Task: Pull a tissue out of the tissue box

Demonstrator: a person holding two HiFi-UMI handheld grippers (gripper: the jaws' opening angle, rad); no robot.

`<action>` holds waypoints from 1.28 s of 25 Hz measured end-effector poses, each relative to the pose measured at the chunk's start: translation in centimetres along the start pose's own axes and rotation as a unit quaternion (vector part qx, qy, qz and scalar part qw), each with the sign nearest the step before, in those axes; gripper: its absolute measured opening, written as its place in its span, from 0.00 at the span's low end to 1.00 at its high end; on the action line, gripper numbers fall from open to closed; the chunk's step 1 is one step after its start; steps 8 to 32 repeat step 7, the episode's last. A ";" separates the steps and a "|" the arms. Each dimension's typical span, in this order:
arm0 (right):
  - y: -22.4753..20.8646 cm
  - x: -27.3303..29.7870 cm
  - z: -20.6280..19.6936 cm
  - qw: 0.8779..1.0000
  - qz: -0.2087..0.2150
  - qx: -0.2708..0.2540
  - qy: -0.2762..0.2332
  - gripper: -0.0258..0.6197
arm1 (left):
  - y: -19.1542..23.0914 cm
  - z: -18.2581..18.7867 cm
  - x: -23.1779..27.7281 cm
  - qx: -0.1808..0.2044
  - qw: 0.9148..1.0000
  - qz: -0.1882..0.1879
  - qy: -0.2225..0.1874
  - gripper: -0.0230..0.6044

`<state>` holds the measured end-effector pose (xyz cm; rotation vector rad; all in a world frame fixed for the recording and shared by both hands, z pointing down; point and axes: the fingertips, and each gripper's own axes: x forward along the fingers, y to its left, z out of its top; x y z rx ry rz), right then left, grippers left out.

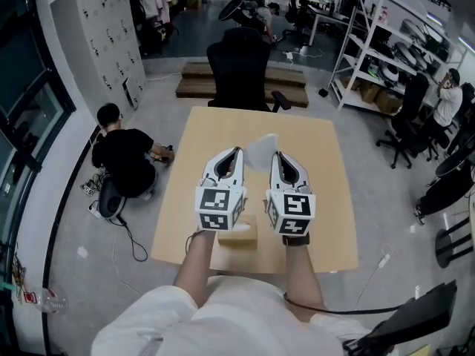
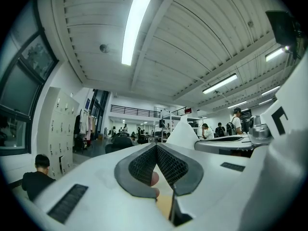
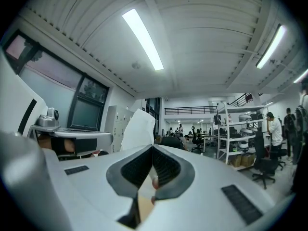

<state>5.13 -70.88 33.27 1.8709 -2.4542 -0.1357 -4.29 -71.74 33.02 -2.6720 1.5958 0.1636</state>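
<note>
Tissue (image 1: 260,148) held up in the air, clear of the tissue box (image 1: 239,236).
The right gripper (image 1: 276,154) has its jaws pressed together on the sheet's edge at their tip. The white sheet stands up just to that gripper's left, filling the gap toward the left gripper (image 1: 239,152). The left gripper is closed too, with nothing between its jaws, held level just beside its partner. The tan box sits on the wooden table (image 1: 319,199) below and behind both grippers, near the person's edge, partly hidden under their marker cubes.
</note>
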 end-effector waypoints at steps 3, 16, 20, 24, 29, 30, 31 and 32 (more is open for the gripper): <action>0.3 0.4 -0.2 1.000 -0.001 -0.001 0.003 0.05 | 0.5 -0.2 0.1 -0.001 1.000 0.000 0.002 0.02; 0.6 1.0 -0.3 1.000 -0.003 0.000 0.007 0.05 | 1.1 -0.3 0.1 -0.004 1.000 -0.003 0.005 0.02; 0.6 1.0 -0.3 1.000 -0.003 0.000 0.007 0.05 | 1.1 -0.3 0.1 -0.004 1.000 -0.003 0.005 0.02; 0.6 1.0 -0.3 1.000 -0.003 0.000 0.007 0.05 | 1.1 -0.3 0.1 -0.004 1.000 -0.003 0.005 0.02; 0.6 1.0 -0.3 1.000 -0.003 0.000 0.007 0.05 | 1.1 -0.3 0.1 -0.004 1.000 -0.003 0.005 0.02; 0.6 1.0 -0.3 1.000 -0.003 0.000 0.007 0.05 | 1.1 -0.3 0.1 -0.004 1.000 -0.003 0.005 0.02; 0.6 1.0 -0.3 1.000 -0.003 0.000 0.007 0.05 | 1.1 -0.3 0.1 -0.004 1.000 -0.003 0.005 0.02; 0.6 1.0 -0.3 1.000 -0.003 0.000 0.007 0.05 | 1.1 -0.3 0.1 -0.004 1.000 -0.003 0.005 0.02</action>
